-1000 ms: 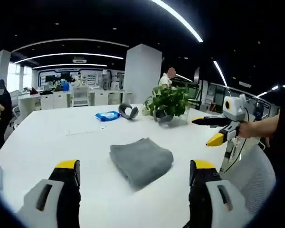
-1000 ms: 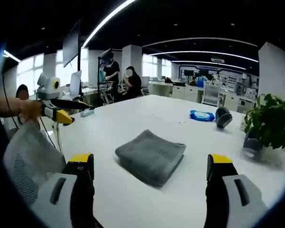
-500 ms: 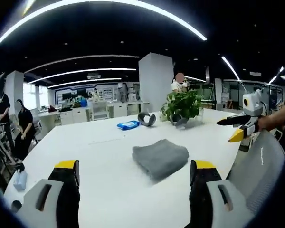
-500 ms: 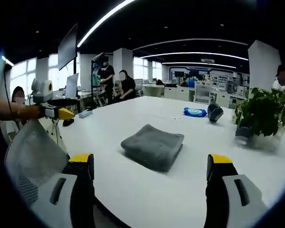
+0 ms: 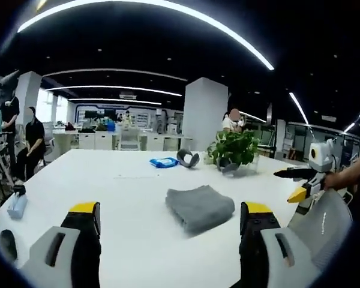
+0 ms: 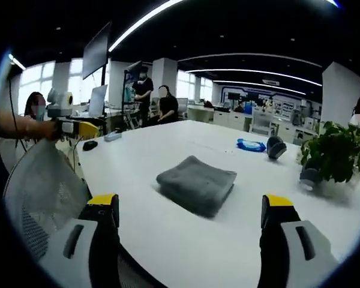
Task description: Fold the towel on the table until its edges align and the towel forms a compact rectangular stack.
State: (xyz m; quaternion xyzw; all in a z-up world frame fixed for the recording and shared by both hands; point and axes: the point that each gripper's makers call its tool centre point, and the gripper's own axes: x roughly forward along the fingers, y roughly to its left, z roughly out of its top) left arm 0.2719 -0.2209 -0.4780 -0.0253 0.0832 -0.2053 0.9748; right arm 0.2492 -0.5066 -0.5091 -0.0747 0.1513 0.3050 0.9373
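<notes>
Standing back from the white table (image 5: 126, 192), you see both tools held clear of the work. At the lower left of the left gripper view a small pale pack (image 5: 16, 206) lies near the table edge; low across that frame the left gripper (image 5: 171, 225) has its yellow-tipped jaws spread wide with nothing between them. Just right of centre lies the grey towel (image 5: 199, 207), already a squat folded block of several layers, well apart from the jaws. Behind it, toward the upper middle, sit a blue packet (image 5: 164, 162), a dark curved object (image 5: 189, 158) and a potted plant (image 5: 235, 148). At the far right edge the right gripper (image 5: 293, 183) hangs off the table, jaws apart and empty. In the right gripper view, the left gripper (image 6: 78, 128) shows at the left edge above a mesh chair back (image 6: 45, 192); the towel (image 6: 196, 184) lies mid-frame and the plant (image 6: 336, 153) at the right. The cloth looks soft, light and thick; it would likely sag and slide open if lifted by one layer, so any further squaring is best done by pinching through all layers at a corner or by nudging the edges flat.
</notes>
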